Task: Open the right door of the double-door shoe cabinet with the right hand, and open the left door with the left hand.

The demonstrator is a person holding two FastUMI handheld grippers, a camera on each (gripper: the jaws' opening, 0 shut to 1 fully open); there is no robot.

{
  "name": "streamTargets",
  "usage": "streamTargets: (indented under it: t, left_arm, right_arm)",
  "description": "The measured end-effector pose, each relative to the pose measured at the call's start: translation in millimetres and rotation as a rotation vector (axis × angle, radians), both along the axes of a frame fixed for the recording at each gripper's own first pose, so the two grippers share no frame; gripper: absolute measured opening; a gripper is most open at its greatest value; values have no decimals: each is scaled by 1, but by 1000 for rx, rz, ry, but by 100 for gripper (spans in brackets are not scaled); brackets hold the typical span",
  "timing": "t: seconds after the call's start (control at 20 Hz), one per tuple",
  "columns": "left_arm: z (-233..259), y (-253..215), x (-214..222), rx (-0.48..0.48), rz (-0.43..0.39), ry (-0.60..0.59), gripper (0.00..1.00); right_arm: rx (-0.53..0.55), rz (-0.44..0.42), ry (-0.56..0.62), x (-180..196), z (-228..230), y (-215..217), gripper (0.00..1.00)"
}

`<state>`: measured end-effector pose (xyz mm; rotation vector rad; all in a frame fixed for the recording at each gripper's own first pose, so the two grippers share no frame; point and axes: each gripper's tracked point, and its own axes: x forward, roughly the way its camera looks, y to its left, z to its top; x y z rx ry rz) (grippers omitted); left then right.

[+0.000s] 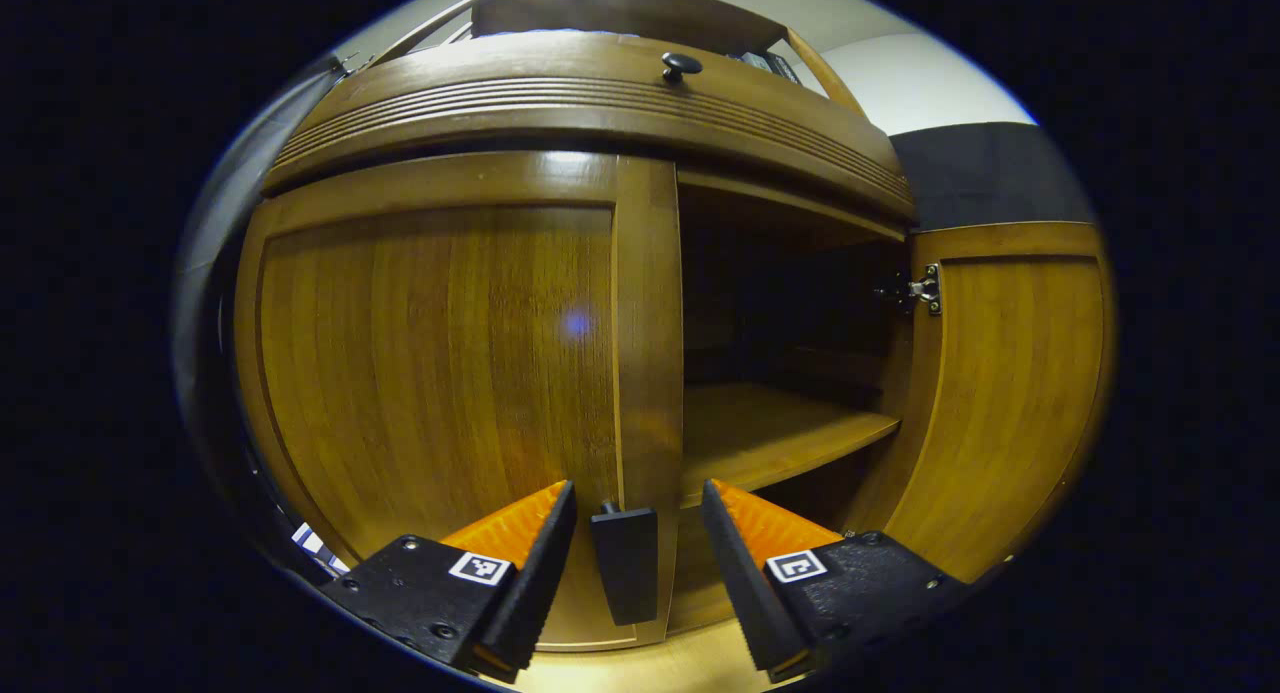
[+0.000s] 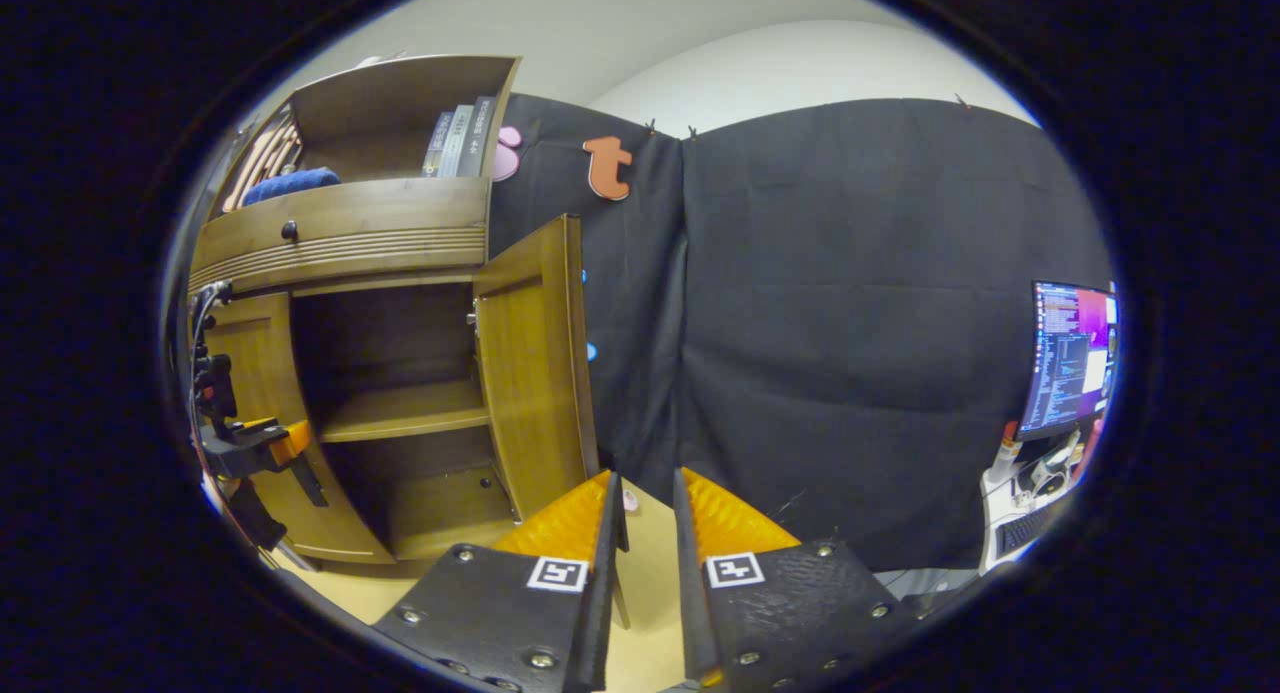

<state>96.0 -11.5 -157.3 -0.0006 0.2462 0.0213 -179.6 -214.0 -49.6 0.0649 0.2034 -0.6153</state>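
Your brown wooden double-door shoe cabinet [image 1: 600, 103] is half done: its right door [image 1: 1010, 393] stands swung wide, its left door [image 1: 440, 373] is closed. Your left gripper [image 1: 638, 533] gapes wide around the left door's black handle [image 1: 625, 563] (not yet pinched); your right gripper [image 2: 645, 543] is drawn back, nearly closed, empty.
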Motion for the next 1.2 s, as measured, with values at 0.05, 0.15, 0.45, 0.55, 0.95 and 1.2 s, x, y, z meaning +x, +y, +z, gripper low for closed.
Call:
streamTargets:
  t: [0.05, 0.15, 0.45, 0.55, 0.95, 1.2]
  left_arm:
    - [-3, -1, 0, -3, 7, 10, 72]
    - [-5, 1, 2, -8, 19, 7, 64]
    - [-11, 8, 1, -11, 47, 24, 35]
    - [-12, 8, 1, -8, 46, 26, 39]
    - [-11, 8, -2, -22, 31, 29, 34]
    - [-10, 6, -7, -35, 20, 31, 31]
  right_arm:
    - [-1, -2, 3, -1, -1, -1, 29]
    - [-1, -5, 8, -1, -2, -2, 29]
    - [7, -1, 13, -3, -5, -1, 29]
    - [14, -1, 14, -4, -8, 0, 29]
    - [21, -8, 8, -12, -7, 1, 29]
    - [25, -3, 2, -12, -5, 3, 29]
